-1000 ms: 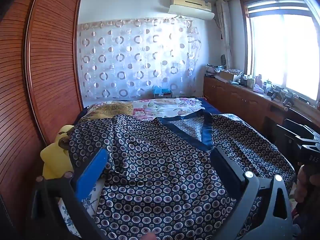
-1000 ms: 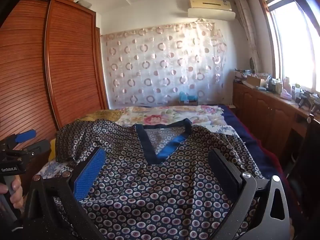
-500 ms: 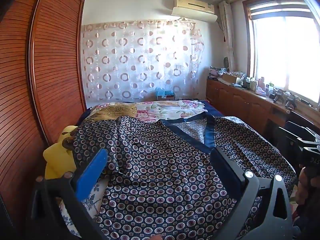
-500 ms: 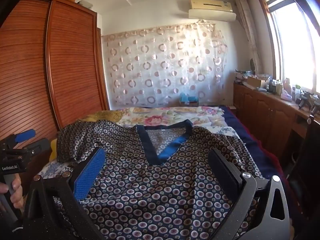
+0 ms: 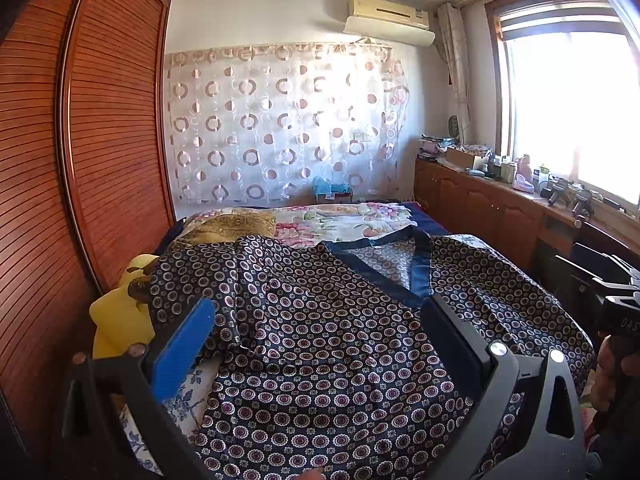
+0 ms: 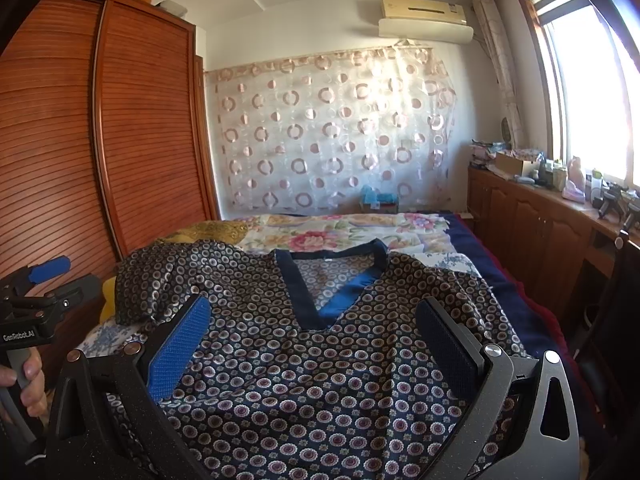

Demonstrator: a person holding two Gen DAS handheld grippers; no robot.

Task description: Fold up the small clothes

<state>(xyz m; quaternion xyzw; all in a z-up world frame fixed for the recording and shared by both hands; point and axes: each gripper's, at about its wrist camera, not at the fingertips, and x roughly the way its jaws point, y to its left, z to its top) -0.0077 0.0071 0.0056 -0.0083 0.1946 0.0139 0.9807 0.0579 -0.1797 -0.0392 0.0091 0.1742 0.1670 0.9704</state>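
A dark navy garment (image 5: 320, 340) (image 6: 304, 376) printed with small circles lies spread flat on the bed, its blue V-neck band (image 6: 328, 280) toward the far side. One sleeve is bunched at the left (image 6: 152, 280). My left gripper (image 5: 316, 344) hovers open above the garment's left half, nothing between its fingers. My right gripper (image 6: 312, 344) hovers open over the chest just below the neckline, also holding nothing. In the right wrist view the left gripper's blue fingertip (image 6: 50, 270) and the hand on its handle show at the left edge.
A floral bedspread (image 6: 344, 232) covers the far bed, with a gold cushion (image 5: 236, 224) and a yellow soft toy (image 5: 120, 312) at the left. A slatted wooden wardrobe (image 6: 120, 140) lines the left side. Low wooden cabinets (image 6: 532, 232) with clutter run under the window on the right.
Both grippers have drawn back and risen slightly from the garment; they stay open. The garment has not moved.
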